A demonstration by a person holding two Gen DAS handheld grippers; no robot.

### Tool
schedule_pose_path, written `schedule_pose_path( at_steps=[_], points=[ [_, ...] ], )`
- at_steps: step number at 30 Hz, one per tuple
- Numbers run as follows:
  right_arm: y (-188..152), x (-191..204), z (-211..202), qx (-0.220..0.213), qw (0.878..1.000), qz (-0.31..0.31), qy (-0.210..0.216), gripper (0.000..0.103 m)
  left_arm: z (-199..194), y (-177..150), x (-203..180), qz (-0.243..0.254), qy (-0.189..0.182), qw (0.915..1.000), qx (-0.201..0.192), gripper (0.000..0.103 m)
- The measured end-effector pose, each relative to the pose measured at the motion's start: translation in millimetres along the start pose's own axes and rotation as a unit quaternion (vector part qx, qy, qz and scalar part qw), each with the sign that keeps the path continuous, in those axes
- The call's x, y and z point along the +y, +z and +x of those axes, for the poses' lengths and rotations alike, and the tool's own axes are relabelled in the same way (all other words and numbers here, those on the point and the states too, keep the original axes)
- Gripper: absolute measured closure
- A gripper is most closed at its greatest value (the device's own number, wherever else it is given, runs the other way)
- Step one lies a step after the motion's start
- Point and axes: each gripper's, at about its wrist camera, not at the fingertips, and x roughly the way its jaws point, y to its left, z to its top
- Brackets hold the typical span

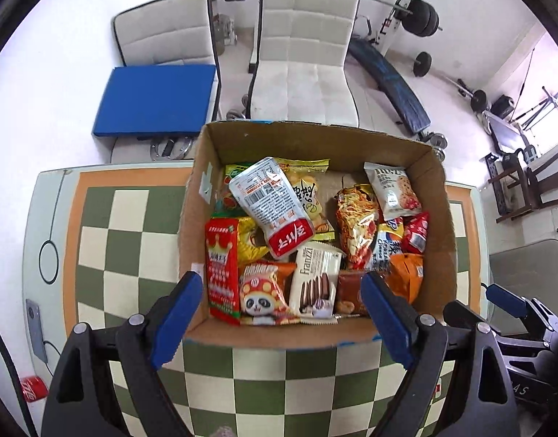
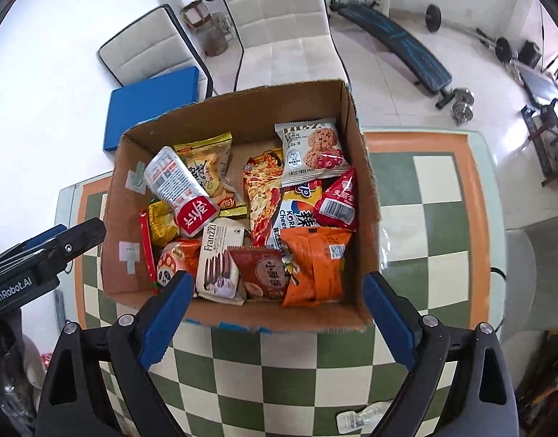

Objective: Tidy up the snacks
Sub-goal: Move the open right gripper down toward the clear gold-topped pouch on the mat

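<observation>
Left wrist view: the left gripper (image 1: 282, 313) points steeply down over an open brown cardboard box (image 1: 439, 211) standing on a green-and-cream checkered table top (image 1: 107, 240). Its blue-padded jaws are spread wide with nothing between the pads; the left pad lies outside the box's left wall, the right pad over the box interior near the front right corner.

Box contents, relative to the left gripper:
- Between the pads, just ahead: a cream Franzzi biscuit packet (image 1: 315, 280) and an orange panda-print snack bag (image 1: 260, 291).
- Just beside the left pad, inside the wall: a tall red packet with a crown print (image 1: 222, 273).
- Further ahead, on top of the pile: a silver pouch with a red end band (image 1: 271, 207).
- Just beside the right pad: an orange foil bag (image 1: 406, 276).
- Far right rear: a white oat-cookie packet (image 1: 391, 191).

Right wrist view: the right gripper (image 2: 279, 313) is also released, jaws spread wide and empty. Its left pad overlaps the front of the box, near the panda-print snack bag (image 2: 177, 258); its right pad lies outside the right wall of the cardboard box (image 2: 366, 189). Between the pads lie a dark red round-print packet (image 2: 264, 273) and the orange foil bag (image 2: 315, 266). The left gripper's black body (image 2: 42, 255) is at the left edge, well apart from the right gripper.
</observation>
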Motion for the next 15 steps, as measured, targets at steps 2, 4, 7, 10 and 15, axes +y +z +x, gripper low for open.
schedule_pose_path(
  at_steps=[2, 4, 7, 10, 15],
  points=[
    [-9, 1, -10, -0.011, 1.0, -0.004, 0.0, 0.007, -11, -9, -1, -0.001, 0.004, 0.9999, -0.013, 0.014],
    [-18, 3, -20, -0.022, 1.0, -0.007, 0.001, 0.007, -22, -17, -2, -0.001, 0.012, 0.9996, -0.025, 0.014],
    [-32, 4, -33, -0.032, 0.999, -0.009, 0.003, 0.007, -38, -30, -6, 0.005, 0.025, 0.9986, -0.046, 0.014],
    [-46, 4, -43, -0.038, 0.999, -0.01, 0.007, 0.007, -47, -43, -7, 0.005, 0.025, 0.9983, -0.052, 0.014],
    [-66, 6, -56, -0.045, 0.999, -0.015, 0.007, 0.007, -57, -64, -11, 0.003, 0.028, 0.998, -0.057, 0.014]
  ],
)
